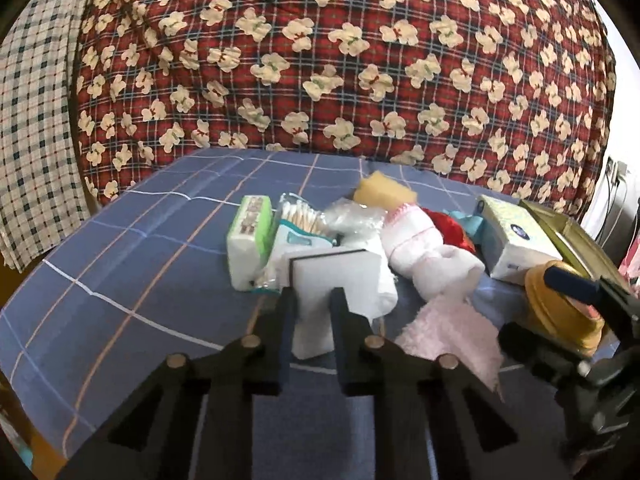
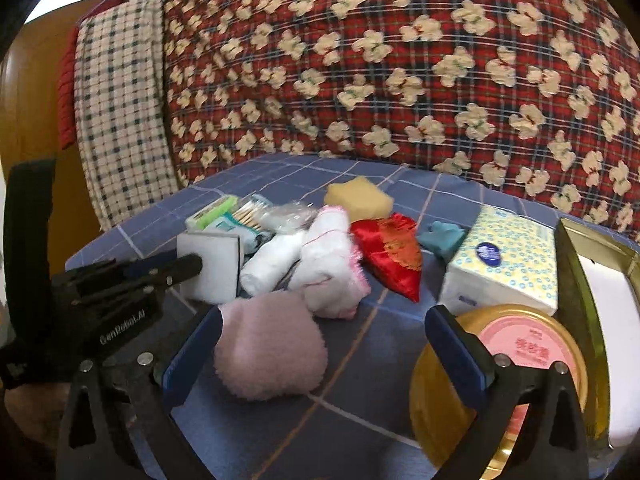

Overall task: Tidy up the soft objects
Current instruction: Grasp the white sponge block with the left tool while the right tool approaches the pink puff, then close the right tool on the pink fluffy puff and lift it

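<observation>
- The left gripper [image 1: 311,300] is clamped on a white sponge block with a dark edge [image 1: 340,280], its fingers pinching the block's lower part; the block stands upright at the near edge of the pile on the blue checked bed sheet [image 1: 120,248]
- The right gripper [image 2: 324,340] has its fingers wide apart with nothing pressed between them; the pink fluffy cloth [image 2: 270,354] lies on the sheet between them, nearer the left finger
- The step in hand looks like the pick-up of the sponge block, with the grasp made
- Other soft things wait close by: a rolled white towel [image 2: 328,264], a red satin pouch [image 2: 394,254], a yellow sponge [image 2: 358,196], a tissue pack [image 2: 506,260]
- Next the block needs lifting clear of the cotton swabs [image 1: 300,218] just behind it and carrying to its place, perhaps the gold box [image 2: 576,264] at right, though I cannot tell the target
</observation>
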Motion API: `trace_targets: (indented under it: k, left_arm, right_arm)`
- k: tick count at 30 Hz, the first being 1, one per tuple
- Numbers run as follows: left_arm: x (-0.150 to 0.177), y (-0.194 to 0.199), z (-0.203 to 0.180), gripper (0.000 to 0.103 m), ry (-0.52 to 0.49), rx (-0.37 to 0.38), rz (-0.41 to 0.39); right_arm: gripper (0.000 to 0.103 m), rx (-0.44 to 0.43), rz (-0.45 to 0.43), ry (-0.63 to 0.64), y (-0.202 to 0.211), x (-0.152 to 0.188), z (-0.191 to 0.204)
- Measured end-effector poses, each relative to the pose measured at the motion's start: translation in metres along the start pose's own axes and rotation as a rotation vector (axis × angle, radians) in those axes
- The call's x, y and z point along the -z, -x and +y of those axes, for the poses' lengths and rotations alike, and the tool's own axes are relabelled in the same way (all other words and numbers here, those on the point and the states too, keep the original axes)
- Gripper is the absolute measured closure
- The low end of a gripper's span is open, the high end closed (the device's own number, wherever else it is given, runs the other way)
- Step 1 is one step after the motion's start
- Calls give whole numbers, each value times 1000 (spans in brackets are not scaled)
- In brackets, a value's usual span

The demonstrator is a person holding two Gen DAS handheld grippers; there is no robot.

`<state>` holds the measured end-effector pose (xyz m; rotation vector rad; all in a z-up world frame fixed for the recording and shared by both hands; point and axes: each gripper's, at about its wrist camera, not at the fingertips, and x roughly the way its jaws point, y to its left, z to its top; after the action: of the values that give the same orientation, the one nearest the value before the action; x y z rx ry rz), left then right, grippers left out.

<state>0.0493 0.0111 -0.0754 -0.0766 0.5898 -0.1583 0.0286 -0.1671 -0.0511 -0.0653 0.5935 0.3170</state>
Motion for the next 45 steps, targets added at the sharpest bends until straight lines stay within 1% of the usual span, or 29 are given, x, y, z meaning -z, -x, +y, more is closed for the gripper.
trace_targets:
  k: [3,6,8,10,13,16,19,21,22,23,24,25,26,28,31,32,33,35,37,41,43,45]
  left_arm:
    - [-3,10,8,89,42,7,-47]
    - [-8,15,10,89,41,-1,-82]
    - [-9,14,10,89,38,-12,-84]
    - [-9,10,10,89,43,-19,-79]
    - [-7,8,9,89,38,-21,-71]
    - [-8,6,8,89,38,-25,-75]
    - [-8,6,8,89,41,-24,-74]
    - [-8,6,8,89,46,-27,-78]
    - [-8,6,8,89,49,-27,-80]
    - [-8,6,8,89,51,-27,-82]
    - [-8,6,8,89,48,-27,-81]
    - [-8,6,8,89,48,-25,-81]
    - [-7,6,8,89,47,-26,-83]
    - [-8,6,9,89,48,-24,-81]
    - [-8,7,9,89,50,-25,-84]
    - [-7,7,9,90,49,-25,-86]
    - [-7,7,9,90,48,-27,-85]
    - [-8,8,9,90,45,-32,-91]
    - [-8,10,7,90,40,-30,-96]
    - [-9,11,-1,90,20,-26,-100]
    - [-9,11,-5,90,14,-21,-98]
    - [-9,11,-7,90,10,-23,-101]
  right_arm:
    - [0,-13,25,20,-6,0,6]
    - [0,-15,49,51,-13,-3,12]
    - [0,-19,70,64,-19,-3,15]
    - [0,-44,119,66,-28,-4,17]
    - [0,-18,163,85,-37,-3,20]
    - [1,-12,192,121,-41,-2,27]
    - [2,-8,183,144,-39,-1,30]
    - [3,-31,171,152,-37,-1,33]
    - [7,-54,171,158,-36,0,34]
    - [15,-62,176,163,-38,0,35]
    - [20,-63,194,169,-41,1,36]
    - [28,-66,210,167,-44,1,36]
    - [30,-69,221,164,-46,1,36]
    - [30,-82,244,146,-50,1,33]
    - [37,-99,278,129,-57,2,30]
    - [42,-106,280,124,-57,3,30]
    - [46,-110,275,119,-55,3,29]
    - [57,-116,255,108,-51,3,27]
    - [63,-135,217,84,-45,2,24]
    - [65,-131,160,60,-35,0,20]
    - [68,-123,125,57,-30,-1,20]
    - [69,-132,90,56,-25,-2,20]
